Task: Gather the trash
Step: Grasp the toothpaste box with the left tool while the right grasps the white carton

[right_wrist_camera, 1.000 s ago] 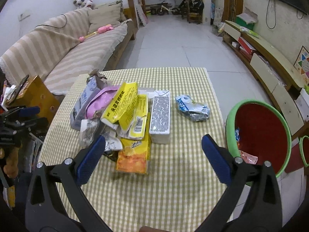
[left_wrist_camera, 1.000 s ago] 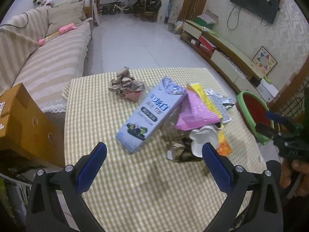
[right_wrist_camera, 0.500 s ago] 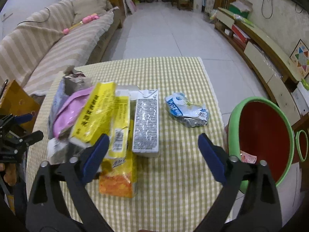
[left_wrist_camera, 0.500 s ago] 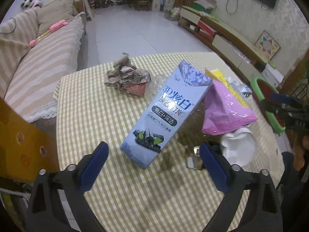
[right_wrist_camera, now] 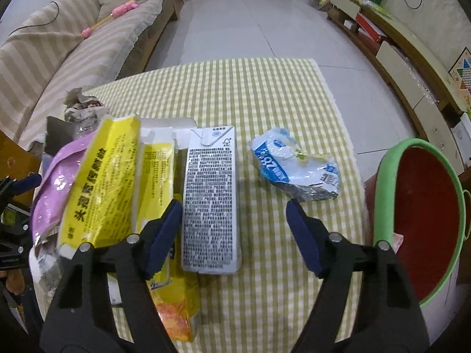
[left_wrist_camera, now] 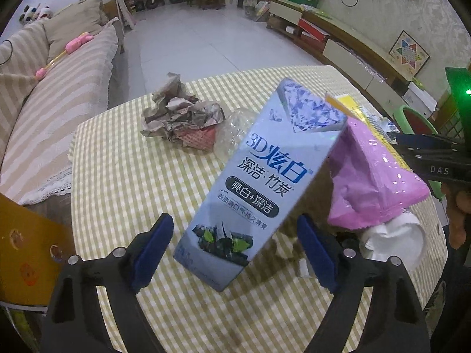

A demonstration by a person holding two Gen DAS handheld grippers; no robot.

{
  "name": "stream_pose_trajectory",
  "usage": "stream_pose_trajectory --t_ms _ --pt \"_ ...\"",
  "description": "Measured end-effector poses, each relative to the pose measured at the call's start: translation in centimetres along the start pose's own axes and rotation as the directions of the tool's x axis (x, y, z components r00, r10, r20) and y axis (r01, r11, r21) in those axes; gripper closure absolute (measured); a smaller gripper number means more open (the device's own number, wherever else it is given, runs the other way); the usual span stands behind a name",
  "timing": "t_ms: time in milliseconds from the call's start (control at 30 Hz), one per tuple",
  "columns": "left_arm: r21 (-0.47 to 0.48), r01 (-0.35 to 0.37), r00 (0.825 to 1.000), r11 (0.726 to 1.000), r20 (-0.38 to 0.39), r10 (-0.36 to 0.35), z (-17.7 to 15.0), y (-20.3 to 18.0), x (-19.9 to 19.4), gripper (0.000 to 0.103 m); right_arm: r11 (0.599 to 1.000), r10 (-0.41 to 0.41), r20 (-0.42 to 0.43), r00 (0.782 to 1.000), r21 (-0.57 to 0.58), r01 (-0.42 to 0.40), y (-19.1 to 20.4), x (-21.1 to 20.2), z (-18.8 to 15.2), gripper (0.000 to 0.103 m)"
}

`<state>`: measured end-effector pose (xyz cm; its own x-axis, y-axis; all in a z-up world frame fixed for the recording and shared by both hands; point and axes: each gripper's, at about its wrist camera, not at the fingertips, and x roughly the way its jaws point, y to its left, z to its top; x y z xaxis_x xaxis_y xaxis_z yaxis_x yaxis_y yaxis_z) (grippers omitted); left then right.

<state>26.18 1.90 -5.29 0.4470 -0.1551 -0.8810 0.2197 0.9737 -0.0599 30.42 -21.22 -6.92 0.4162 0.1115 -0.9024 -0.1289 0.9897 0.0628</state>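
While both grippers point steeply down at the litter, nothing is held yet.

Bench: a low bench under a yellow-and-white checked cloth (right_wrist_camera: 265,94), strewn with rubbish.

Left gripper: the left gripper (left_wrist_camera: 235,247) has blue-padded fingers (left_wrist_camera: 153,248) standing wide; its jaws have just been closing. The lower end of a pale blue toothpaste carton with dark print (left_wrist_camera: 265,182) lies between them, with a gap on each side.

Blue carton: tilted, its top end propped on the heap, its bottom end on the cloth.

Beside it: a shiny pink plastic pouch (left_wrist_camera: 374,182) to the right, white crumpled paper (left_wrist_camera: 394,241) below that, and a wad of crumpled brown paper (left_wrist_camera: 179,117) farther back.

Right gripper: the right gripper (right_wrist_camera: 235,235) is moderately wide, and its jaws too have just been closing. A white drink carton covered in small black print (right_wrist_camera: 210,203) lies flat between the fingers, nearer the left one; I cannot tell whether that finger touches it.

Other trash: a yellow packet with black lettering (right_wrist_camera: 100,188) left of the white carton, and a crushed blue-and-white wrapper (right_wrist_camera: 297,170) to its right.

Bin: a red tub with a green rim (right_wrist_camera: 385,182) stands off the bench's right edge.
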Motion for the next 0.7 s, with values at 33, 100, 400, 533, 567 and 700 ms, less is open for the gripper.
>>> stream_pose_trajectory --t_ms 33,100,400,533,567,700 --pt "-0.002 0.003 1.0 1.0 -0.004 -0.003 0.1 0.0 0.3 0.028 1.0 0.001 -0.011 1.0 0.0 -0.001 0.0 0.4 0.0 0.033" --pt "-0.009 0.004 1.0 1.0 -0.02 -0.004 0.1 0.1 0.9 0.032 1.0 0.005 -0.029 1.0 0.001 -0.005 -0.1 1.0 0.0 0.034" --pt "-0.03 -0.004 1.0 1.0 -0.012 0.003 -0.1 0.4 0.7 0.042 1.0 0.004 -0.069 0.998 -0.009 -0.005 -0.3 2.1 -0.5 0.065" --pt "-0.046 -0.001 1.0 0.999 -0.009 0.001 -0.6 0.8 0.2 0.049 1.0 0.005 -0.057 0.998 -0.011 -0.006 -0.5 1.2 -0.8 0.065" --pt "-0.052 0.003 1.0 0.999 -0.007 -0.003 -0.7 0.8 0.0 0.049 1.0 0.005 -0.052 0.999 -0.012 -0.006 -0.4 1.0 -0.8 0.065" --pt "-0.065 0.004 1.0 0.998 0.012 -0.003 -1.4 1.0 -1.0 0.051 1.0 0.008 -0.022 1.0 -0.022 -0.009 -0.3 -0.4 -1.2 0.065"
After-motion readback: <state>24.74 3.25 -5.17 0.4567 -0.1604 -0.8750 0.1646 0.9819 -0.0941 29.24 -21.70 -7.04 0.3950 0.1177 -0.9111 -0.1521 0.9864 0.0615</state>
